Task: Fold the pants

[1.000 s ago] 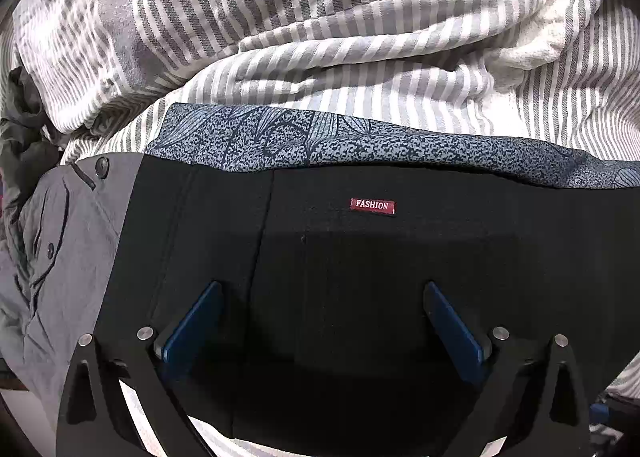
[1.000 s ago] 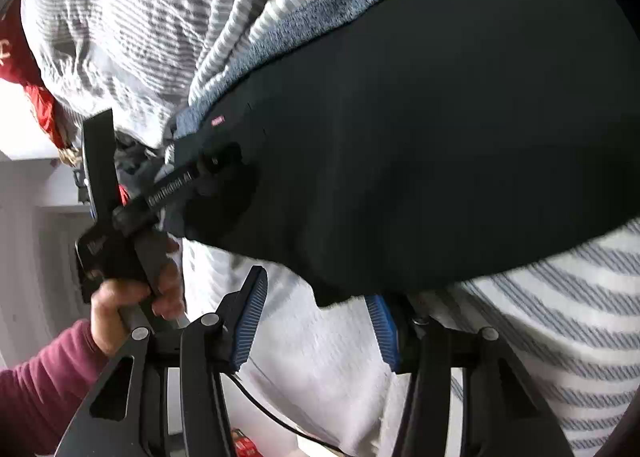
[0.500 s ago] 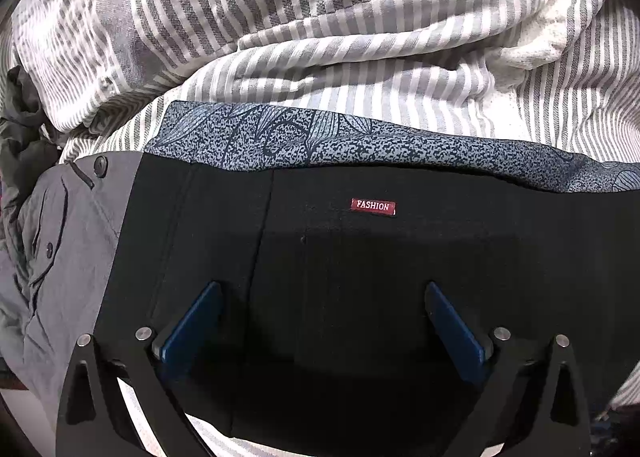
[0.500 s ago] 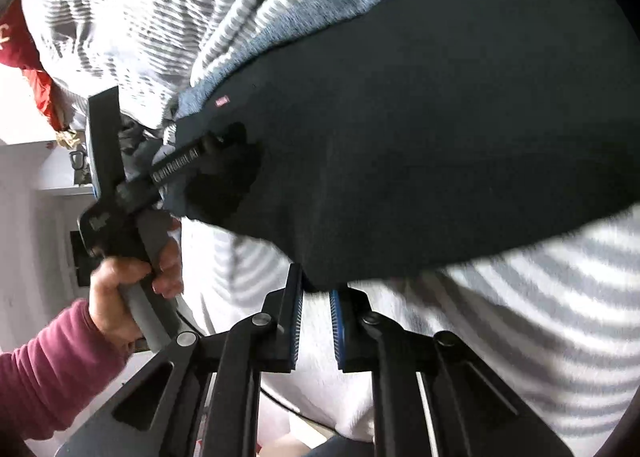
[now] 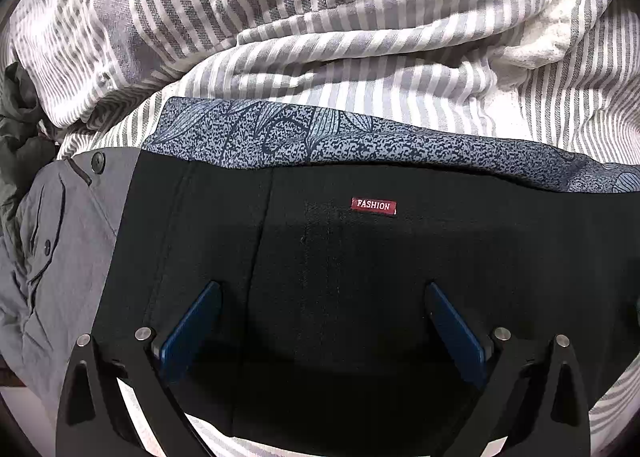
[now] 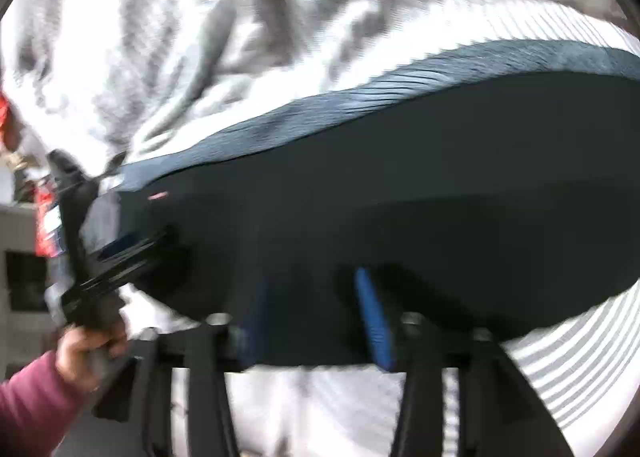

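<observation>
Striped bedding (image 5: 360, 37) carries the black pants (image 5: 360, 277). Left hand-held gripper (image 5: 322, 321) gapes wide over their waist; right hand-held gripper (image 6: 316, 313), blurred, stands parted over their near edge.

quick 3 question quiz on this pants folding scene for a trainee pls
1. True or false: the left hand-held gripper is open over the black pants.
2. What word is on the red label?
3. Which lies directly behind the black pants? A) blue patterned cloth B) a towel C) a pillow

Key: 1 true; 2 FASHION; 3 A
</observation>
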Demonstrator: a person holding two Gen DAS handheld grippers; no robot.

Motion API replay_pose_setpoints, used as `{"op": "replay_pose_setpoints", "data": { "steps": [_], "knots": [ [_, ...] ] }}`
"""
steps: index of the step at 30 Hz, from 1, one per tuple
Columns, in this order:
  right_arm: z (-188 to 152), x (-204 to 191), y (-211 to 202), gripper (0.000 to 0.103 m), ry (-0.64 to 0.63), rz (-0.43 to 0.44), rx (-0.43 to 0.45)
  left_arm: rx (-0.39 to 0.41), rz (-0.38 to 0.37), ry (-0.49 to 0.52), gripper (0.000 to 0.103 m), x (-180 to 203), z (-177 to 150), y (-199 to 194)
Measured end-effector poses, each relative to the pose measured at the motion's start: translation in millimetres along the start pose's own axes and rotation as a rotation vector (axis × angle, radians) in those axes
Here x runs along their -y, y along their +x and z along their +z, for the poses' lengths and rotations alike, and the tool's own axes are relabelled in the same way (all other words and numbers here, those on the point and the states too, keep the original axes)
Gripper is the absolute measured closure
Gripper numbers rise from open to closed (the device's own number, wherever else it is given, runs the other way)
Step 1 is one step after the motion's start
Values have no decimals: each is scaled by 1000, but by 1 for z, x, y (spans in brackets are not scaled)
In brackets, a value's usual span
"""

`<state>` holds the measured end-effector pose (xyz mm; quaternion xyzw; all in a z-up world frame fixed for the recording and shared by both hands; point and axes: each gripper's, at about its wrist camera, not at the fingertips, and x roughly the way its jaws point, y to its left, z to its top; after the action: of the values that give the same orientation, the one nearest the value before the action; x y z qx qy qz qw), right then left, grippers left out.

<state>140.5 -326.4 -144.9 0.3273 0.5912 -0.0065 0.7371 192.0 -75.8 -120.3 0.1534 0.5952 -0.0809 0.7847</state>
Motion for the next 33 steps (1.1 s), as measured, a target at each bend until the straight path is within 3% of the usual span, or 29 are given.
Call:
{"op": "replay_pose_setpoints", "data": {
  "steps": [4,13,19,24,27,33],
  "knots": [
    [-3,23,0,55,81,107,24,-17,4,-6,1,0,2,1],
    [-3,27,1,48,100,146,11,-39,34,-22,0,5,3,1],
    [-5,45,-4,46,184,252,-7,-24,92,-59,0,13,-2,-4],
    [-7,55,-12,46,200,291,-31,-17,136,-59,0,22,-4,-8],
    [-5,57,-35,34,182,230,10,-13,162,-41,0,29,-5,-11],
    [12,63,-80,24,30,-113,104,-6,181,-41,0,33,-6,-14]
  ]
}}
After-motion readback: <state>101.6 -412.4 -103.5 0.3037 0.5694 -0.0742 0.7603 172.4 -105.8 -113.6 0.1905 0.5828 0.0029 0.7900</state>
